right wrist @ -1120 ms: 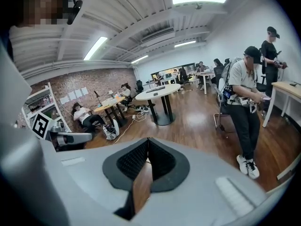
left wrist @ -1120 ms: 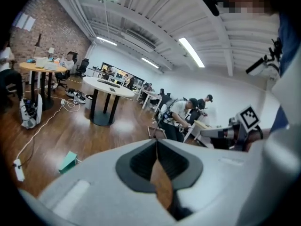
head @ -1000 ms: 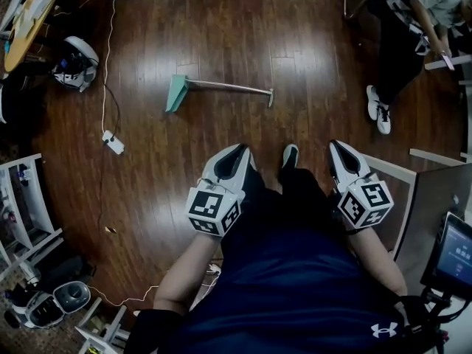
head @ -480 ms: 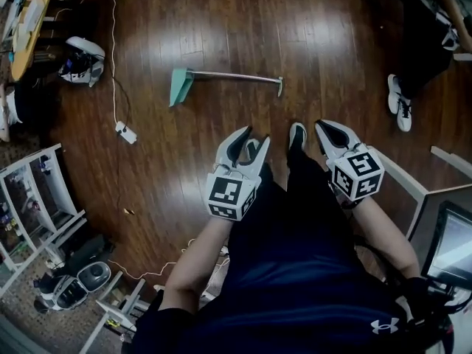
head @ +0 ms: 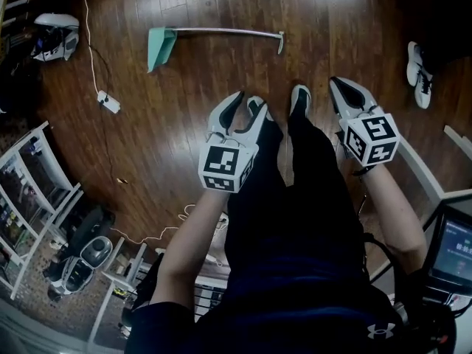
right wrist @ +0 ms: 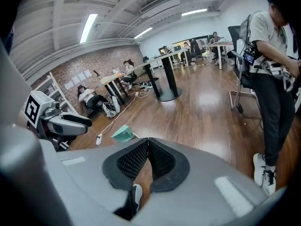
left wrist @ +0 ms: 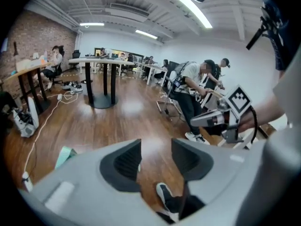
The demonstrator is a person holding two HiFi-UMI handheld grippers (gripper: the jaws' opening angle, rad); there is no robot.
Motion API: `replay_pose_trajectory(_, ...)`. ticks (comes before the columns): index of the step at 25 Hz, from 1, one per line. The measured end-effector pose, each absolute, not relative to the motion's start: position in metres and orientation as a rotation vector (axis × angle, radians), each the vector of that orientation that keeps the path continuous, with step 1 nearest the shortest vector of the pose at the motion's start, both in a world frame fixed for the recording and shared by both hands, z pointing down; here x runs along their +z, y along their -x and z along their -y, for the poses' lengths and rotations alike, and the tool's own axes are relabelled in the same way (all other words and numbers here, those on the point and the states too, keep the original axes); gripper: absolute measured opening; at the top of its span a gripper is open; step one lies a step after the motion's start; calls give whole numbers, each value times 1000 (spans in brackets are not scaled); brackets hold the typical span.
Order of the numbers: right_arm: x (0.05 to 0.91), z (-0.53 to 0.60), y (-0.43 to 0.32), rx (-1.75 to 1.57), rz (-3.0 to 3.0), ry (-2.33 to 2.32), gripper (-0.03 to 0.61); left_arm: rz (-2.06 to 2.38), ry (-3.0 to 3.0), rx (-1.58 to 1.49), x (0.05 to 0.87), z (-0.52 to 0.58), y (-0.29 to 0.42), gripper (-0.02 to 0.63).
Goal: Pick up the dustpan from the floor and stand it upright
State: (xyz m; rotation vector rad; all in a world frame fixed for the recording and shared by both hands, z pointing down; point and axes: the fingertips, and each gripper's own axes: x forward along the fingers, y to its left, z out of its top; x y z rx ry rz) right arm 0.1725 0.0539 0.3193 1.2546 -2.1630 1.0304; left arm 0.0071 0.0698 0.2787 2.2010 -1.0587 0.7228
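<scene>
The left hand-held gripper has just been opening, jaws apart and empty, the right hand-held gripper is closed together, and the dustpan lies on the floor well ahead, seemingly about to be grasped.

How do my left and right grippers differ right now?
The left gripper has its fingers apart, just opened, nothing between them; the right gripper has them shut, empty. In the head view the left sits lower than the right. Both point downward, short of the dustpan.
</scene>
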Motion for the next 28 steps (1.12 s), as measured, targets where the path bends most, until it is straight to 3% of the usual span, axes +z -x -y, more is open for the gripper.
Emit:
replay_pose_trajectory(25,579,3,-133,934,2135,-1085,14,1075,-2262,779,516,17,73,178)
replay_pose_trajectory(28,608,8,-130,943,2121,-1062,40,1034,-2261,780,540,28,81,178)
